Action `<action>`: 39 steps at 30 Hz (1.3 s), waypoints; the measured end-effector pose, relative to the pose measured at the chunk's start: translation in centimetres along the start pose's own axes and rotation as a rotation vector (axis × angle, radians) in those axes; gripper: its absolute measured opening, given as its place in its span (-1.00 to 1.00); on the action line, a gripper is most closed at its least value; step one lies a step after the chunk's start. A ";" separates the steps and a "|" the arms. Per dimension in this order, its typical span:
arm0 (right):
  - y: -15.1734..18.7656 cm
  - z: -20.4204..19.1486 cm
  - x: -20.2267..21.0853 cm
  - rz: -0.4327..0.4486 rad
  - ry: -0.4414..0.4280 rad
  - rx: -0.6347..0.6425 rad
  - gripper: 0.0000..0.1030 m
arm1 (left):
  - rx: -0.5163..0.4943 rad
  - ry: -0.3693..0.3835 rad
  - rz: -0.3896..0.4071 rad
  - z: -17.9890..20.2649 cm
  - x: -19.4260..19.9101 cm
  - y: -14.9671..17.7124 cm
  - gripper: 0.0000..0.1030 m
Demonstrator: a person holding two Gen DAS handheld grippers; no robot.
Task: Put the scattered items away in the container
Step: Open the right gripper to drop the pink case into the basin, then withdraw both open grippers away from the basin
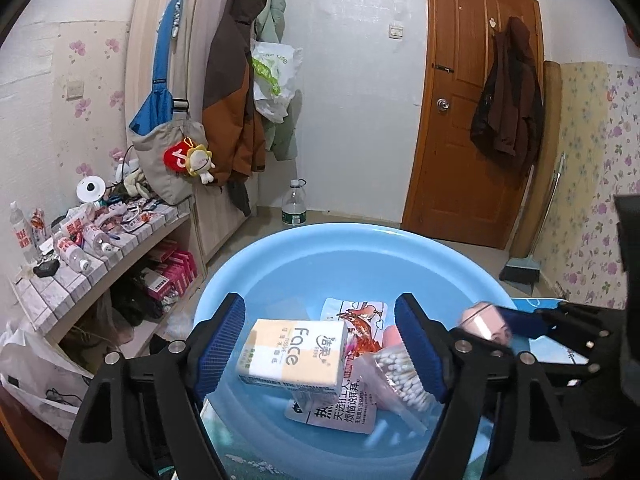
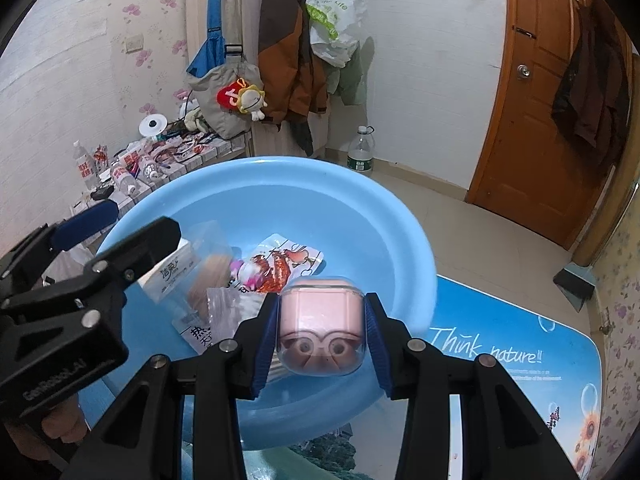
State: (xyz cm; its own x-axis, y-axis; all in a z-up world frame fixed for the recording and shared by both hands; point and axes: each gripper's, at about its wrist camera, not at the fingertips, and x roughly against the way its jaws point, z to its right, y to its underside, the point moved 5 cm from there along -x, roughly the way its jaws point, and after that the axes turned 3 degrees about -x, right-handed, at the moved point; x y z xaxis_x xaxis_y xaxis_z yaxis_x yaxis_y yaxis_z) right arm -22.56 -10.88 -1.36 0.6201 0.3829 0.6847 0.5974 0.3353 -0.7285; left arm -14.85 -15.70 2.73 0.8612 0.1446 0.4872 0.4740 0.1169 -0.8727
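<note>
A light blue basin point(image 1: 280, 256) point(image 2: 360, 216) stands on the table. My left gripper point(image 1: 320, 344) is open over it, with a "Face" tissue pack point(image 1: 294, 354) loose between its fingers, apart from both pads. In the basin lie a snack packet with a red lobster print point(image 1: 356, 316) point(image 2: 280, 264), a bag of cotton swabs point(image 1: 400, 376) and a white packet with black writing point(image 1: 340, 412). My right gripper point(image 2: 320, 332) is shut on a pink earbud case in a clear cover point(image 2: 320, 320), held over the basin's near rim; it also shows blurred in the left wrist view point(image 1: 484, 322).
The table has a blue "Think nature" top point(image 2: 500, 352). A cluttered tiled shelf point(image 1: 80, 248) stands at the left. Coats and bags hang on the wall point(image 1: 236, 80). A water bottle point(image 1: 294, 204) stands on the floor, and a brown door point(image 1: 472, 100) is at the right.
</note>
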 end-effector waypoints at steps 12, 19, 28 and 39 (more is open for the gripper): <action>0.5 -2.0 -0.8 -0.019 0.001 0.064 -0.17 | 0.011 0.004 -0.008 -0.3 0.2 0.7 0.53; 0.4 -2.1 -0.8 -0.020 0.018 0.074 0.40 | 0.022 -0.001 -0.014 -0.8 0.1 0.9 0.53; 0.3 -1.1 0.7 0.017 0.069 0.054 0.65 | 0.028 -0.005 -0.005 -0.9 0.7 0.7 0.57; 0.1 0.0 3.5 0.067 0.087 0.015 0.65 | 0.018 -0.003 0.007 -0.3 1.9 0.3 0.67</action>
State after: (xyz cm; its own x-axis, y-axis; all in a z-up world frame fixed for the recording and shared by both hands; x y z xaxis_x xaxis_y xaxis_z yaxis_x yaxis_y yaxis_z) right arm -20.34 -9.48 0.94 0.7009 0.3287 0.6330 0.5456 0.3245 -0.7727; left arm -13.04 -15.65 3.42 0.8638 0.1483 0.4815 0.4650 0.1332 -0.8752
